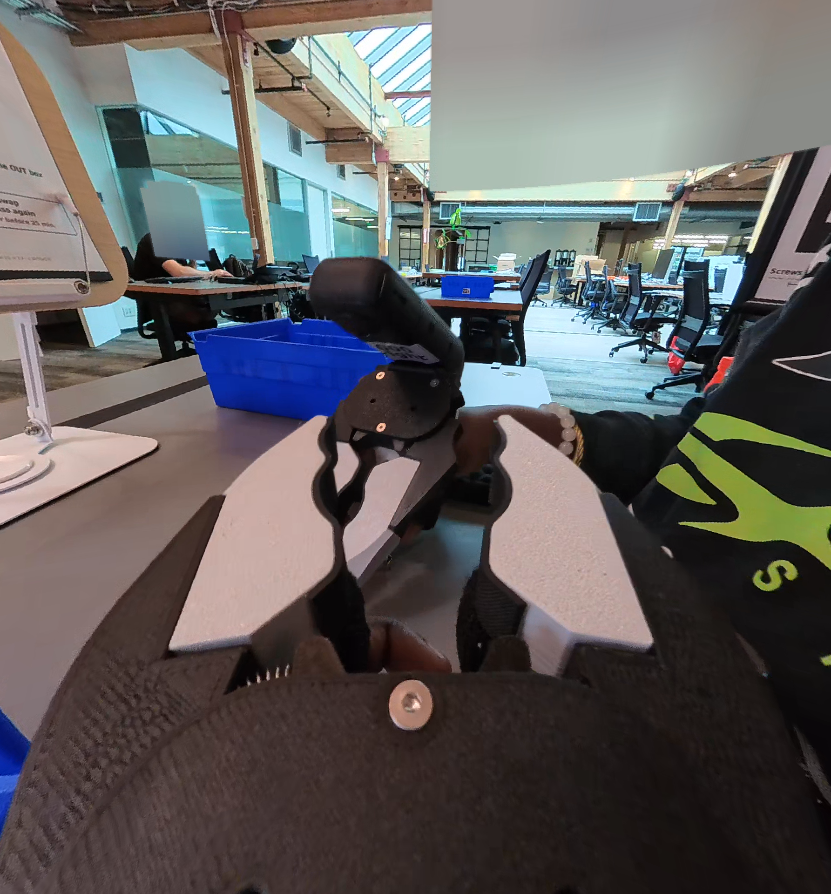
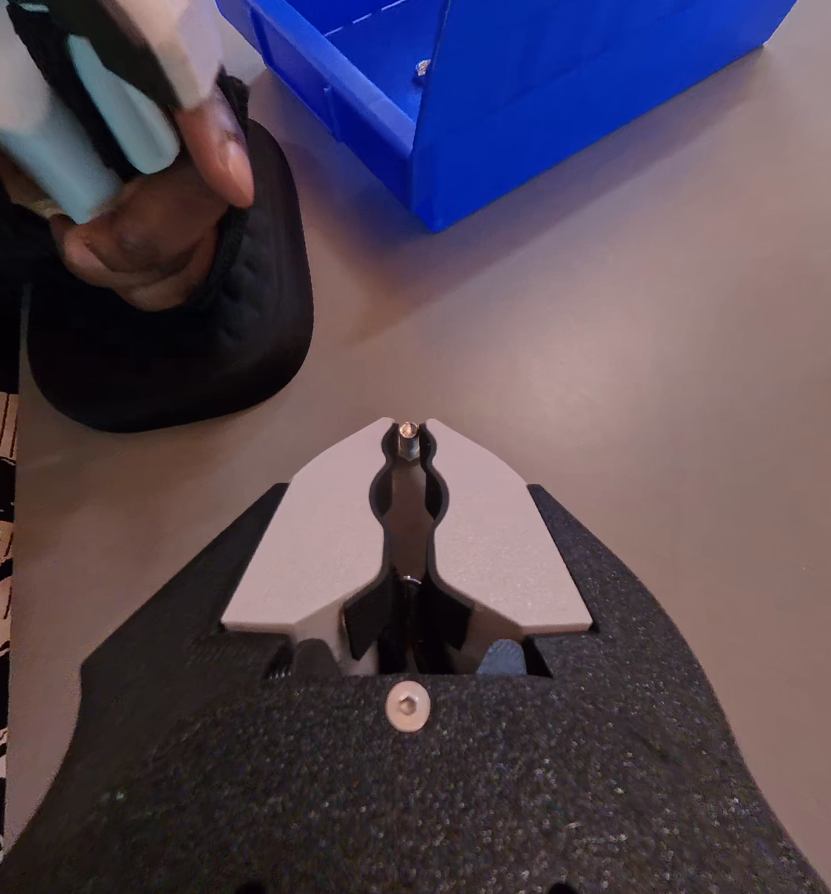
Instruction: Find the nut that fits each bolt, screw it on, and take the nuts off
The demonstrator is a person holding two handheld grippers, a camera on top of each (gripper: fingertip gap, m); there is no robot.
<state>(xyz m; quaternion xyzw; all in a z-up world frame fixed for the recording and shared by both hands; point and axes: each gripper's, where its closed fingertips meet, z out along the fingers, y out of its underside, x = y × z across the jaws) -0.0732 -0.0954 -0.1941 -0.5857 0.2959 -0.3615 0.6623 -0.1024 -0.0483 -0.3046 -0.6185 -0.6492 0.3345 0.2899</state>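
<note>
Steel, small and bright: the bolt (image 2: 409, 441) sits pinched at the tips of the right gripper (image 2: 409, 435), fingers clamped on it above the grey counter (image 2: 597, 387). Left gripper (image 1: 411, 464) fingers stand apart, empty. Blue bin (image 2: 524, 121) lies beyond. Bolt should be light, rigid, slippery; possibly a nut rides its shank. Grip the shank crosswise, firmly.

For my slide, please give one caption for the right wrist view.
Right tool shut on a small bolt above the grey table.
</note>
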